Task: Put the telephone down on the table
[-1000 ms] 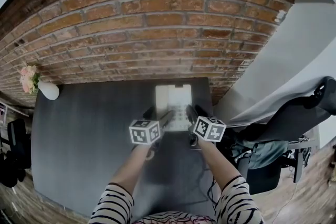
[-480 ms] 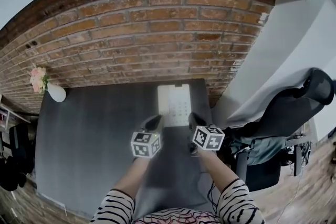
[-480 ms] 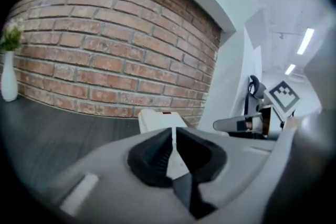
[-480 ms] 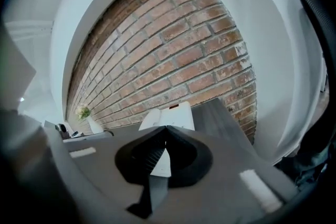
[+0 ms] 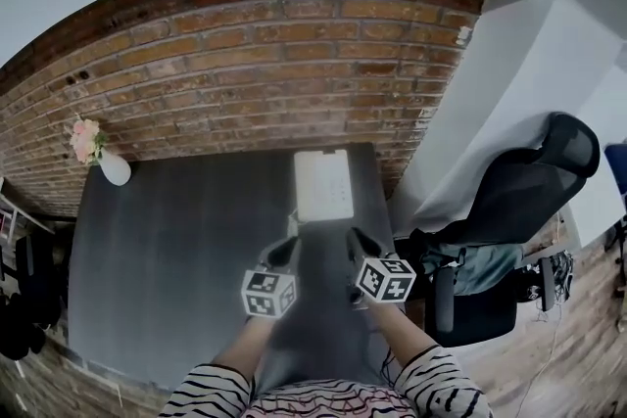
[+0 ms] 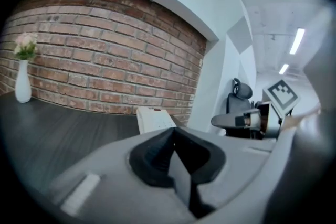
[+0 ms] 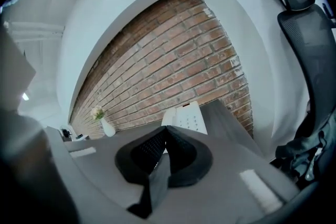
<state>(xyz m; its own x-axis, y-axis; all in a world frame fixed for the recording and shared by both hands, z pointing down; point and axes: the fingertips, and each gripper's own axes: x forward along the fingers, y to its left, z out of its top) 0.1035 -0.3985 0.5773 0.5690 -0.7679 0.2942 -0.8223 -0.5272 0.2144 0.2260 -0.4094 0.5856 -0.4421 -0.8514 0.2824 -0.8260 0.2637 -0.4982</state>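
The white telephone (image 5: 323,186) lies flat on the dark table (image 5: 176,250), at its far right corner by the brick wall. It also shows past the jaws in the left gripper view, telephone (image 6: 155,119), and in the right gripper view, telephone (image 7: 185,116). My left gripper (image 5: 290,248) is shut and empty, held above the table a short way nearer to me than the telephone. My right gripper (image 5: 353,238) is beside it, also shut on nothing. Neither touches the telephone.
A white vase with pink flowers (image 5: 106,162) stands at the table's far left corner. A black office chair (image 5: 509,210) stands right of the table, close to the right arm. The brick wall (image 5: 255,83) runs behind the table.
Both grippers have let go of the telephone, shut their jaws and drawn back toward me and upward. The telephone stays on the table by the wall.
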